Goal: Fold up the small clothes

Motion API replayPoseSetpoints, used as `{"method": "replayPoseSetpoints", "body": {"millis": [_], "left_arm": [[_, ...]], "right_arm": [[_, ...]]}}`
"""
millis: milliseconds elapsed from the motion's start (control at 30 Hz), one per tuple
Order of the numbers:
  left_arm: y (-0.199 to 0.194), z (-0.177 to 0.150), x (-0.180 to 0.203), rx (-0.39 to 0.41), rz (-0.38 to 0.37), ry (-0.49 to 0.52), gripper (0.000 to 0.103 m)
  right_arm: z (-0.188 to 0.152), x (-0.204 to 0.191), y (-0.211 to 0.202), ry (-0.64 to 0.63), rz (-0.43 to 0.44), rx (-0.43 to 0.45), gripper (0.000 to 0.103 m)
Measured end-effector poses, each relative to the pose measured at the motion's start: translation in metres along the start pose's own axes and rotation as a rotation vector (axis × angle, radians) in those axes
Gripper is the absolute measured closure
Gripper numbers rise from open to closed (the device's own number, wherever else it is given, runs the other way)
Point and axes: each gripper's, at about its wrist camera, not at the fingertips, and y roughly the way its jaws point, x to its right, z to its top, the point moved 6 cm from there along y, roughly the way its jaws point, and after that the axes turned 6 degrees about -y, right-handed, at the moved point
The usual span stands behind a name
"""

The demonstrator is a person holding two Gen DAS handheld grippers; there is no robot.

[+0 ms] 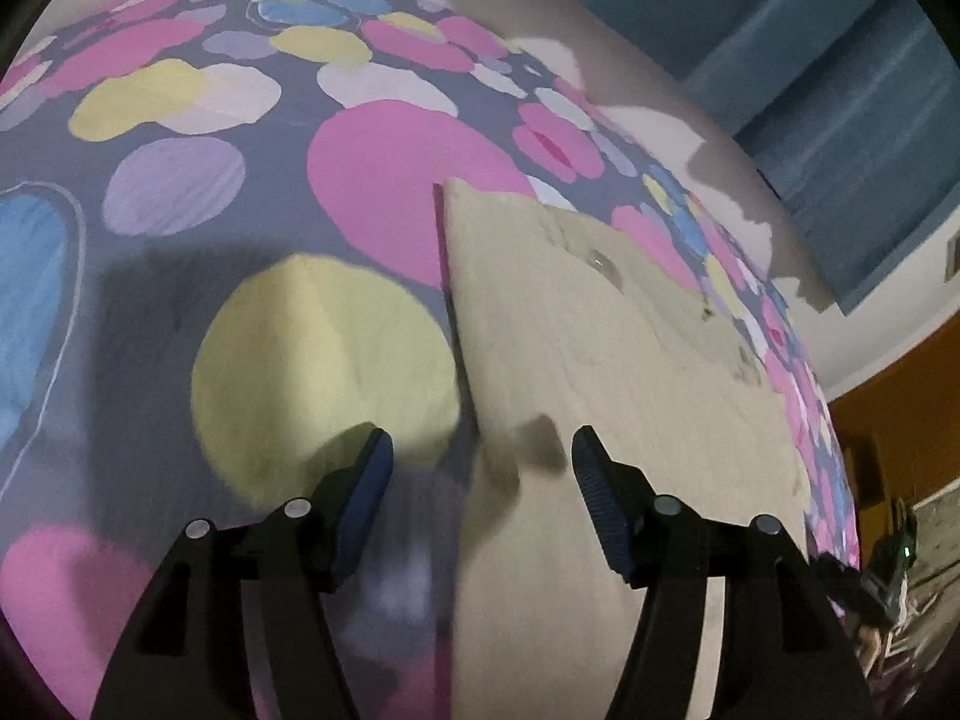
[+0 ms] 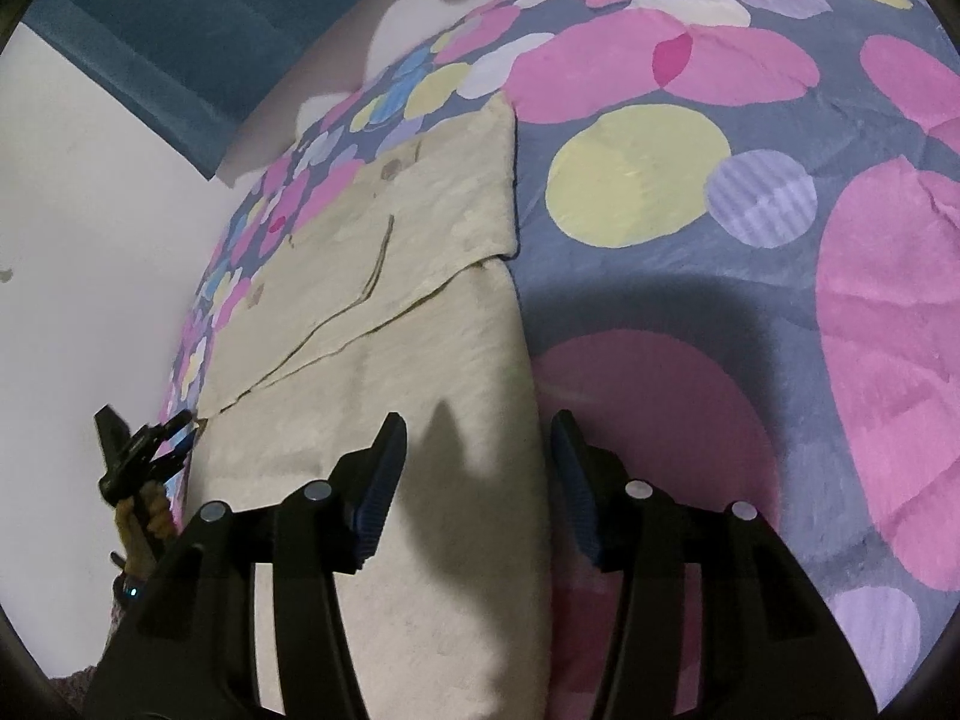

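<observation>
— Hovering spread, both? 
— Yes: left gripper (image 1: 480, 459) and right gripper (image 2: 477, 447) gape, holding nothing, each over an edge of the cloth (image 2: 420, 312), flat on the bedspread (image 2: 720, 300).

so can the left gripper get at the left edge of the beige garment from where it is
Probably yes: the left gripper is open, straddling the beige garment edge on the bedspread, nothing between.

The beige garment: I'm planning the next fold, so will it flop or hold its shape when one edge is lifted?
The beige garment probably drapes limply: it lies flat, following the bedspread. Its layered flaps suggest thin, light cloth. The fuzzy surface likely grips rather than slips.
</observation>
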Motion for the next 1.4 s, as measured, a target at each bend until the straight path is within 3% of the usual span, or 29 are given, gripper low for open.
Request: {"method": "replayPoseSetpoints", "body": {"millis": [67, 233, 333, 500, 567, 633, 833, 867, 1033, 1400], "left_arm": [[0.006, 0.009, 0.0, 0.0, 0.006, 0.001, 0.047], [0.016, 0.013, 0.002, -0.03, 0.073, 0.08, 0.08], [0.02, 0.012, 0.004, -0.032, 0.094, 0.125, 0.089], [0.021, 0.02, 0.004, -0.04, 0.086, 0.118, 0.09], [0.023, 0.032, 0.001, -0.033, 0.082, 0.088, 0.084], [0.027, 0.042, -0.001, -0.029, 0.07, 0.058, 0.069], [0.049, 0.074, 0.002, -0.014, 0.09, 0.051, 0.068], [0.053, 0.078, 0.002, -0.014, 0.096, 0.055, 0.068], [0.066, 0.087, 0.008, -0.009, 0.138, 0.099, 0.092], [0.069, 0.087, 0.008, 0.014, 0.175, 0.145, 0.095]], "right_arm": [[0.001, 0.003, 0.0, 0.008, 0.007, 0.007, 0.049], [0.004, 0.007, 0.001, 0.026, 0.016, 0.017, 0.048], [0.005, 0.009, 0.002, 0.033, 0.024, 0.022, 0.048], [0.006, 0.008, 0.002, 0.038, 0.032, 0.022, 0.048], [0.006, 0.009, 0.001, 0.039, 0.034, 0.023, 0.047], [0.006, 0.009, 0.002, 0.042, 0.039, 0.024, 0.047], [0.007, 0.01, 0.002, 0.045, 0.05, 0.03, 0.047], [0.007, 0.01, 0.002, 0.047, 0.054, 0.032, 0.046], [0.007, 0.011, 0.002, 0.051, 0.066, 0.037, 0.046], [0.008, 0.01, 0.002, 0.05, 0.074, 0.044, 0.046]]}}
